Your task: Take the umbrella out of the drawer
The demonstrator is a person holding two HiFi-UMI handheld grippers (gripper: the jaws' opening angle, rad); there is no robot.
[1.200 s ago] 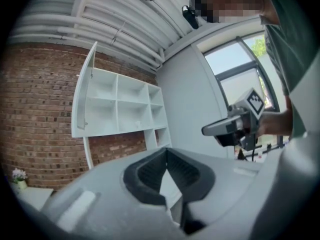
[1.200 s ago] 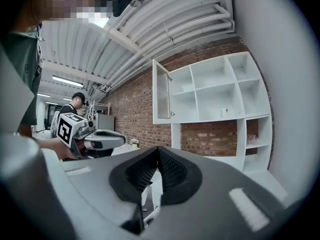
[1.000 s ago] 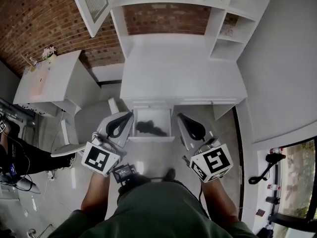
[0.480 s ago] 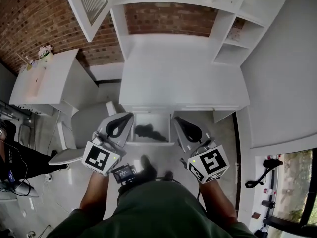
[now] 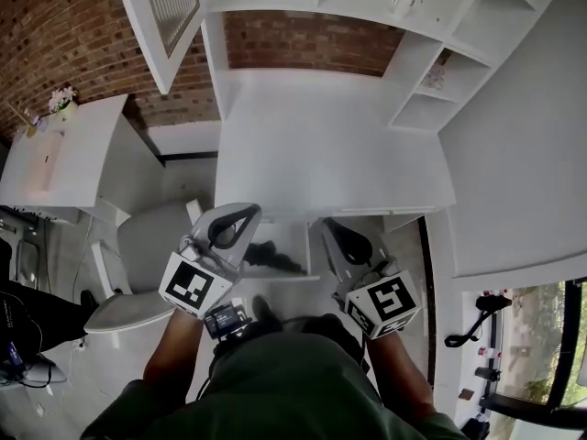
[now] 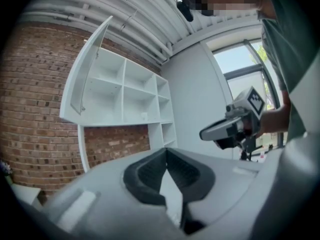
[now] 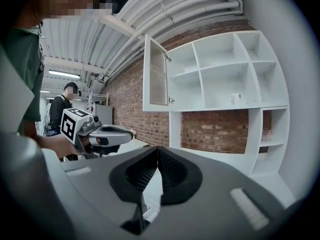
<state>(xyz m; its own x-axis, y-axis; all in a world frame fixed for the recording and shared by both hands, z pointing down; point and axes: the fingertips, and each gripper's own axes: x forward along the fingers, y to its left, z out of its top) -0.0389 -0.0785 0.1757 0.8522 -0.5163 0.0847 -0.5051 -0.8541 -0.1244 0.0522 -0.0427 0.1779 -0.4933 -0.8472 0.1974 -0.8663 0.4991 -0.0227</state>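
Note:
A black folded umbrella (image 5: 276, 258) lies in the open white drawer (image 5: 275, 278) under the front of the white desk (image 5: 330, 154). My left gripper (image 5: 249, 212) is shut and empty; it hovers over the drawer's left side, covering part of it. My right gripper (image 5: 327, 224) is also shut and empty, just right of the drawer. Neither touches the umbrella. In the left gripper view the shut jaws (image 6: 166, 152) point level across the desk top, with the right gripper (image 6: 234, 129) beside them. In the right gripper view the closed jaws (image 7: 157, 149) face the wall shelves, and the left gripper (image 7: 100, 134) shows at the left.
A white chair (image 5: 138, 269) stands left of the drawer. A white side table (image 5: 64, 154) with flowers is further left. Open shelves (image 5: 431, 71) and a cabinet door (image 5: 170, 7) hang above the desk against a brick wall. Another person (image 7: 59, 111) stands in the background.
Both grippers have moved forward toward the desk, and now flank the drawer closely. More of the drawer is hidden under the desk edge and the left gripper. Both jaws stayed shut.

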